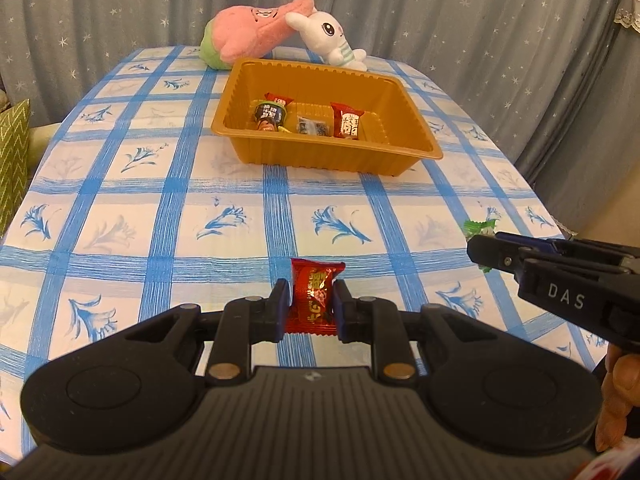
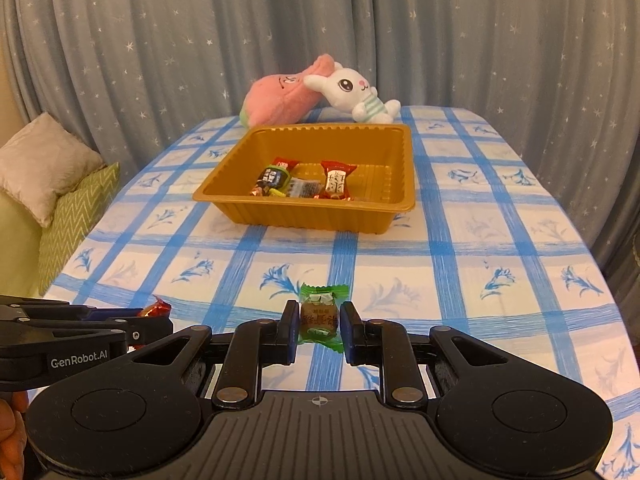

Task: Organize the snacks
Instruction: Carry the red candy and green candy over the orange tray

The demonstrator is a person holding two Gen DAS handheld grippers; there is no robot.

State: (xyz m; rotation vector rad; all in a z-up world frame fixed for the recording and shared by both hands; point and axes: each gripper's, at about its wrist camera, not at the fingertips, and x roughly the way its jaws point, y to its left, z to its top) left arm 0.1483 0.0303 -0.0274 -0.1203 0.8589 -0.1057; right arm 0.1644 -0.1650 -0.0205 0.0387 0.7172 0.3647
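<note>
Left wrist view shows the left gripper (image 1: 310, 304) clamped on a red candy (image 1: 314, 298) above the desk (image 1: 120, 200); right wrist view has the right gripper (image 2: 319, 328) pinching a green candy (image 2: 320, 314). Only the right view catches the pillows (image 2: 48, 168). The brown tray (image 1: 320, 152) holds four wrapped snacks (image 1: 348, 120). Readable: "DAS" and "GenRobot.AI" on the grippers.

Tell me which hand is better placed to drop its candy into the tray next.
Roughly even, slight edge to the left. The left gripper grips a red candy lined up below the tray. The right gripper holds a green candy, equally far back.
</note>
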